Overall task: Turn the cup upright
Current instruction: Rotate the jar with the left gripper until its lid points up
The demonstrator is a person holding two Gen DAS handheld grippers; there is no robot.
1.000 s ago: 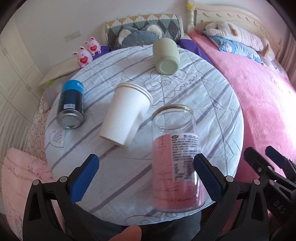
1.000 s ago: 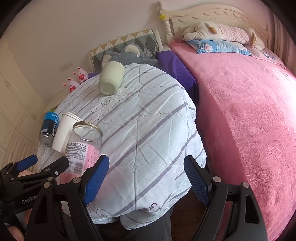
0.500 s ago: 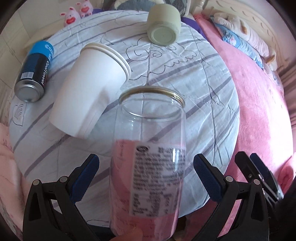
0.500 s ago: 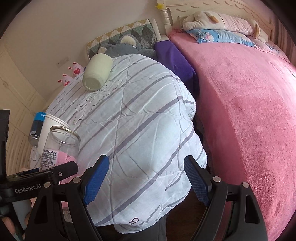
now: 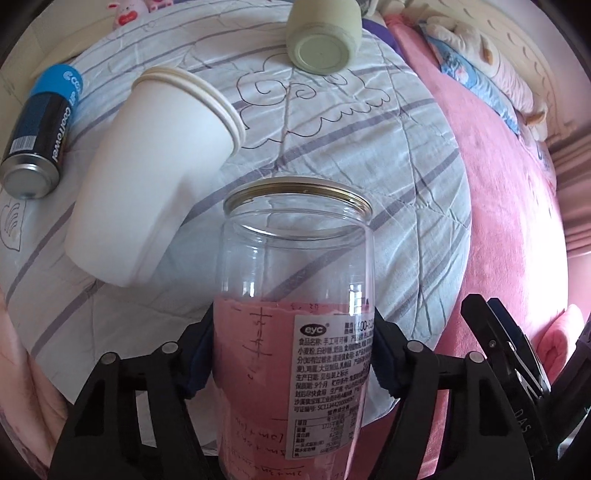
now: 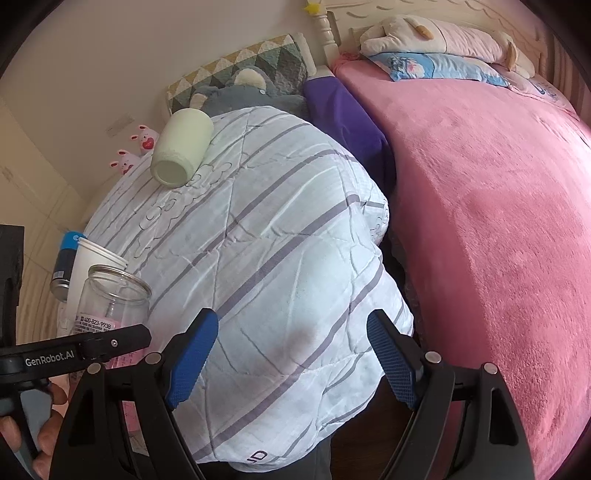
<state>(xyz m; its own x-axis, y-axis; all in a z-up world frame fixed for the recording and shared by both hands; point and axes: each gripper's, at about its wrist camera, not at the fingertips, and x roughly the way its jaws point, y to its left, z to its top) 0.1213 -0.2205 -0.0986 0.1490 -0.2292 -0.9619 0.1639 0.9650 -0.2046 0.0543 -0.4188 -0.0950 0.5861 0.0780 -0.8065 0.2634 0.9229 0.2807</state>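
A: What did we have in the left gripper [image 5: 293,360] at that moment?

B: We had its two blue pads pressed against the sides of the clear jar [image 5: 295,314], at the pink-labelled lower part. A second before, those fingers stood wide apart with the jar well ahead of them; half a second before, the jar sat between them but untouched.

A: And how did the jar lie?

B: We saw its gold-rimmed mouth pointing away from the camera, over the striped quilt [image 5: 332,155] near its front edge. From the right wrist view the jar [image 6: 112,306] looked upright or nearly so, mouth up, though we could not tell whether its base touched the quilt.

A: The right gripper [image 6: 293,356]?

B: We held it spread wide with nothing between its fingers, above the quilt's near edge, much as in both earlier frames.

A: The other things?

B: The white cup [image 5: 147,177] lay on its side just left of the jar, the blue can [image 5: 40,129] lay further left, and the pale green cup [image 5: 323,33] lay on its side at the far edge. None of them had shifted on the quilt. The pink bed [image 6: 480,221] was on the right.
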